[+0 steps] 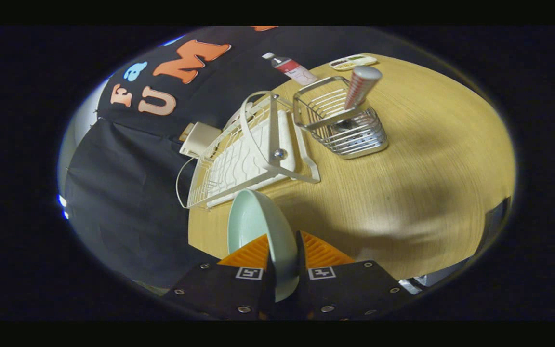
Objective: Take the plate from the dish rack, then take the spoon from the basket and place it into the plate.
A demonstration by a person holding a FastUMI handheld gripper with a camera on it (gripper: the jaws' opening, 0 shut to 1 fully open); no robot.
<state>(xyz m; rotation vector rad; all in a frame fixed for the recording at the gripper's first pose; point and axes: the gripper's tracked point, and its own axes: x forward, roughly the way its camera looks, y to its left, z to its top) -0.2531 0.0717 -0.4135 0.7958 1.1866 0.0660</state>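
plate (258, 226) is out of the dish rack (244, 154), standing on edge, and we've got it pinched between both orange fingers (248, 253) of the gripper (282, 255) over the wooden table (427, 183). beyond that rack sits the wire basket (354, 132), spoon (362, 86) handle poking up from it.

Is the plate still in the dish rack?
Out: the plate stands on edge, clamped between the gripper jaws, with the dish rack beyond it.

My camera rides the claw (283, 250), tilted, looking forward and down across the desk (417, 183) from close above its near edge.
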